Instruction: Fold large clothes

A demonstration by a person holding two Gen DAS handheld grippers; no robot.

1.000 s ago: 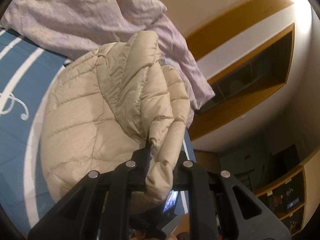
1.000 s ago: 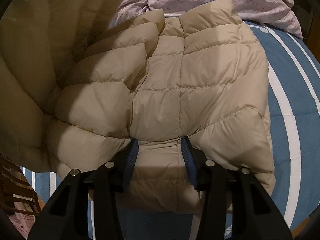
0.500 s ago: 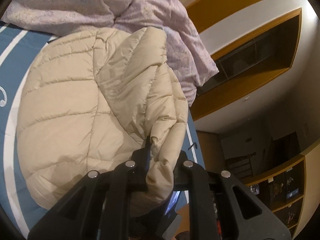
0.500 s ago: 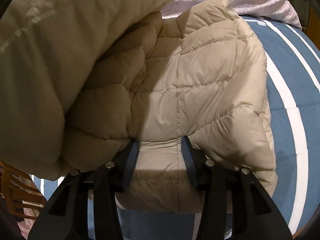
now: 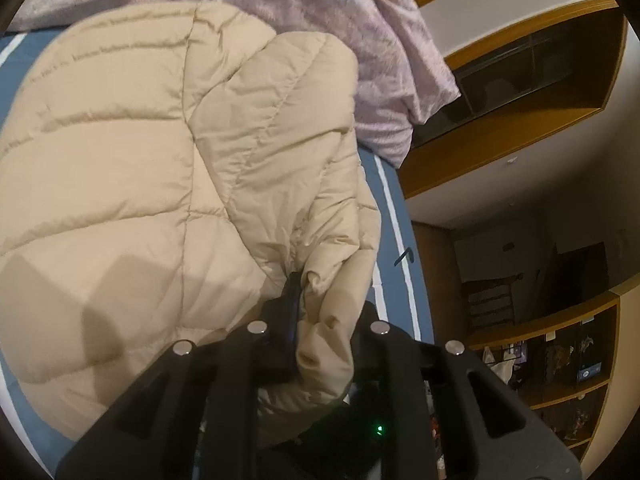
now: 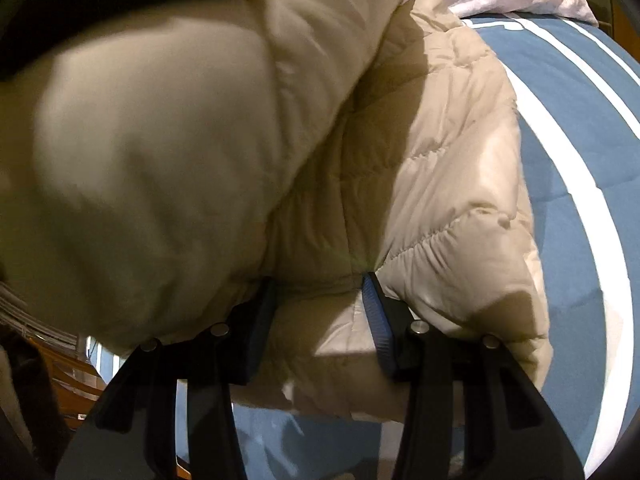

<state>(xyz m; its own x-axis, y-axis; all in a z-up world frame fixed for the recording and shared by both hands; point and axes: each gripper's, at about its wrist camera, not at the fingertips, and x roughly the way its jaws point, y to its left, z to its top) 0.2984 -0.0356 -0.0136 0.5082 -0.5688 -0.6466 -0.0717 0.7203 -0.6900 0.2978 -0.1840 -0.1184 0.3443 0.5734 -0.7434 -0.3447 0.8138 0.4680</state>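
A beige quilted puffer jacket (image 5: 132, 168) lies on a blue bedspread with white stripes (image 6: 568, 152). My left gripper (image 5: 320, 300) is shut on a bunched fold of the jacket's sleeve, which drapes over the jacket's body. In the right wrist view the jacket (image 6: 432, 184) fills most of the frame, and a blurred raised part of it (image 6: 152, 152) covers the left side. My right gripper (image 6: 320, 300) has its jaws set wide around the jacket's near edge, with fabric between the blue pads (image 6: 378, 320).
A crumpled lilac duvet (image 5: 360, 40) lies at the far end of the bed. Wooden wall shelves (image 5: 540, 72) and a cluttered bookcase (image 5: 560, 368) stand to the right of the bed. A wooden chair (image 6: 64, 372) shows at the lower left.
My left gripper has carried the sleeve further over the jacket's body. In the right wrist view the raised part has swung across and covers more of the frame. My right gripper's jaws have kept their gap.
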